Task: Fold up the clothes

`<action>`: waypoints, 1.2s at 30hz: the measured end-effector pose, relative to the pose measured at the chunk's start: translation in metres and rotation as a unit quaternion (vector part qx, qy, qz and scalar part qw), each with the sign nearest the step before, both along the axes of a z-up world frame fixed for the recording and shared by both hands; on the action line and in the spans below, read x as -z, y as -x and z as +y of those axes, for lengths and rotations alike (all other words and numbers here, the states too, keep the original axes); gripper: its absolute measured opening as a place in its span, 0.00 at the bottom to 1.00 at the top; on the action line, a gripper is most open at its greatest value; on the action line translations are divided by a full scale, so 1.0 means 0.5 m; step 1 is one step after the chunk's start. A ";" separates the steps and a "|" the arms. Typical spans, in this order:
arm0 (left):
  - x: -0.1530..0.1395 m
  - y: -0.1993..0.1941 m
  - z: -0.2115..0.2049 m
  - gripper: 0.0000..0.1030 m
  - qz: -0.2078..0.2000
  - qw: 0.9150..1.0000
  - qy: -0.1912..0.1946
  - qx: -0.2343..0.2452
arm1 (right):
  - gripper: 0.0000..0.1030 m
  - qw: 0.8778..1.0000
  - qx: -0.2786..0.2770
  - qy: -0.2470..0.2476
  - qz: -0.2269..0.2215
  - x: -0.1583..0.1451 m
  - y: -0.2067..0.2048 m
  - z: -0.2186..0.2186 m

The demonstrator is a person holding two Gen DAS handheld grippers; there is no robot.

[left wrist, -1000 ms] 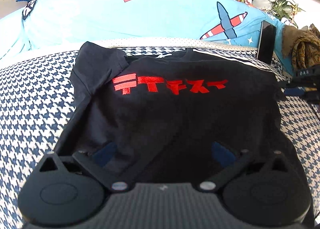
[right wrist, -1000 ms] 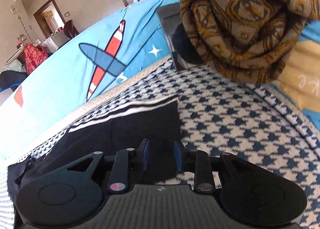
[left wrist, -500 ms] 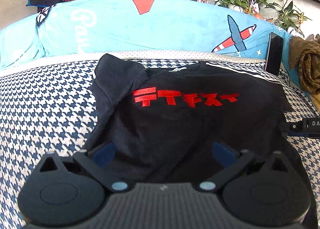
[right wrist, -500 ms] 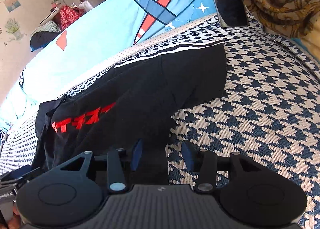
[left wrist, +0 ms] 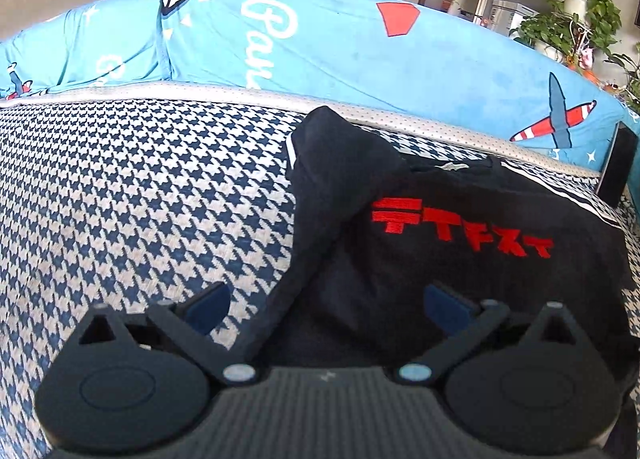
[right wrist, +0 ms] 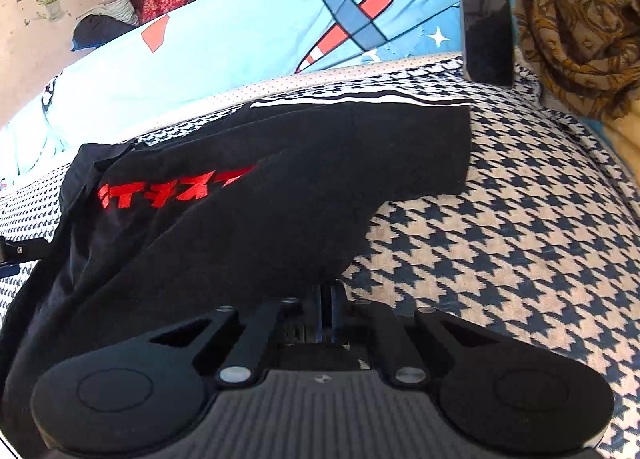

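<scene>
Behind black shirt [right wrist: 248, 219]: upright phone [right wrist: 486, 31], brown scarf [right wrist: 580, 31] alongside.

- Left gripper [left wrist: 326, 309]: jaws spread wide, both blue pads showing, nothing pinched between them. One blue pad [left wrist: 208, 309] sat to the left of the body, the other off to the right.
- Left gripper pointed forward and steeply down.
- Right gripper [right wrist: 329, 299]: jaws had just been closing; the fingers now met at the centre, a fold of black cloth nipped at the tips.
- Right gripper likewise tipped forward and down.
</scene>
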State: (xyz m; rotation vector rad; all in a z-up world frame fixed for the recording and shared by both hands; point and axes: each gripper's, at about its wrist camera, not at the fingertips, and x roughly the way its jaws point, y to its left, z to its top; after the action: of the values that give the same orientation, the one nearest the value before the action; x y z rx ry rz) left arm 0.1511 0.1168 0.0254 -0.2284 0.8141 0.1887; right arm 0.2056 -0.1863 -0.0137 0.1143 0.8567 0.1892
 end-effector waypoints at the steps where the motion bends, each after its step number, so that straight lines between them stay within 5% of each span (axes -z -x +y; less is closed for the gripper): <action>1: 0.002 0.000 0.004 1.00 0.002 1.000 0.000 -0.004 | 0.05 1.000 0.010 -0.001 0.000 -0.004 0.005 -0.006; 7: 0.020 -0.007 0.010 1.00 0.025 0.999 -0.017 -0.010 | 0.06 0.999 0.034 0.001 0.005 -0.009 0.016 -0.020; 11: 0.026 -0.007 0.017 1.00 0.037 0.999 -0.017 -0.019 | 0.23 0.998 0.050 -0.026 0.004 -0.015 0.041 -0.046; 26: -0.005 0.045 0.001 1.00 0.004 1.000 -0.014 0.009 | 0.34 0.997 0.054 -0.046 0.014 -0.002 0.201 -0.066; 36: -0.016 0.101 0.033 1.00 -0.005 1.000 0.005 -0.017 | 0.31 0.998 -0.004 0.057 -0.017 0.015 0.285 0.001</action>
State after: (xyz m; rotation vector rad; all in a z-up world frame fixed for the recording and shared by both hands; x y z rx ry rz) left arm 0.1006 0.1330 0.0337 -0.2519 0.8010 0.2153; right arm 0.0630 -0.1857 -0.0214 0.0007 0.8318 0.1501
